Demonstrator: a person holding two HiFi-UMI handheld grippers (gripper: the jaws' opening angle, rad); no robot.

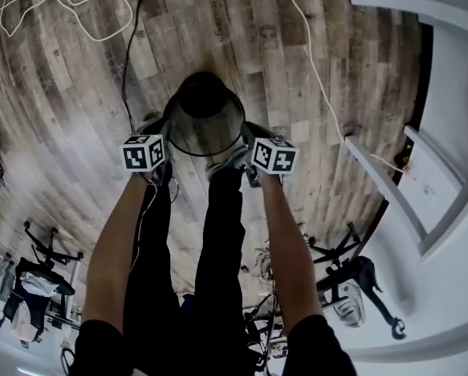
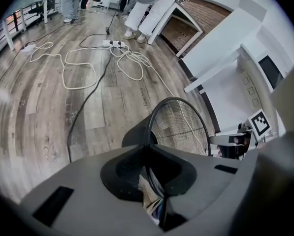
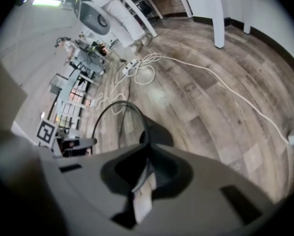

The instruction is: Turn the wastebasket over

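With the left claw [image 1: 161,172] and right claw [image 1: 247,168] each nearly closed, pinching opposite sides of the thin rim of the mesh wastebasket [image 1: 204,120] slung between these 2, uneven twisting could slip the wire free and drop it to the floor [image 1: 69,92].

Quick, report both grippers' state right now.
Left gripper: closed on the wastebasket rim.
Right gripper: closed on the wastebasket rim, opposite side.
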